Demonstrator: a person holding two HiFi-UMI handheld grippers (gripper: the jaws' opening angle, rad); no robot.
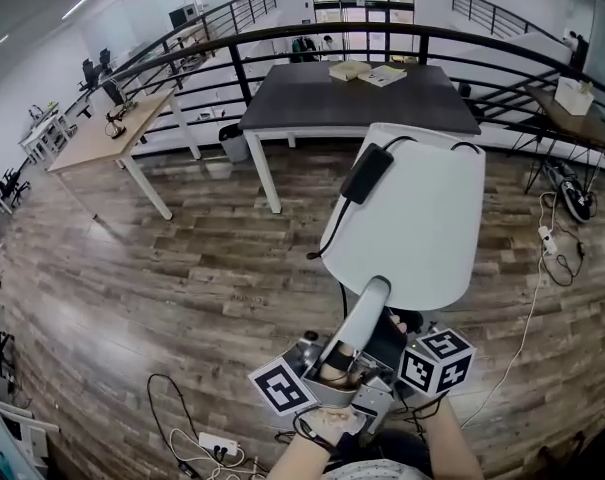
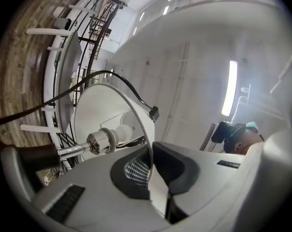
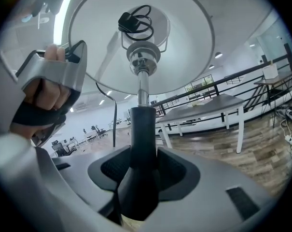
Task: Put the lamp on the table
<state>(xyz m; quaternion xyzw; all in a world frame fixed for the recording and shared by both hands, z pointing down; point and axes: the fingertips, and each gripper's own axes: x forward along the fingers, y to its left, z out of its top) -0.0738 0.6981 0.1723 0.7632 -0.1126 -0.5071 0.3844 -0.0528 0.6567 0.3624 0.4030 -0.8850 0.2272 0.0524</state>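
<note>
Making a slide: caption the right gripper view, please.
Right gripper clamps the lamp by its black stem, white shade overhead, table beyond.

The lamp [image 1: 412, 218] is at 12 o'clock, just before you. Its stem sits between the jaws of your right gripper [image 3: 143, 168], and its shade rim sits between those of your left gripper [image 2: 150, 170]. Behind the lamp, also at 12, stands the table [image 1: 352, 103], with books [image 1: 367, 71] on its far edge and the railing [image 1: 282, 36] behind it. A desk [image 1: 107, 138] stands at 10 o'clock, with a bin [image 1: 232, 141] between it and the table. A power strip [image 1: 219, 444] lies on the floor at 7, close to you.
</note>
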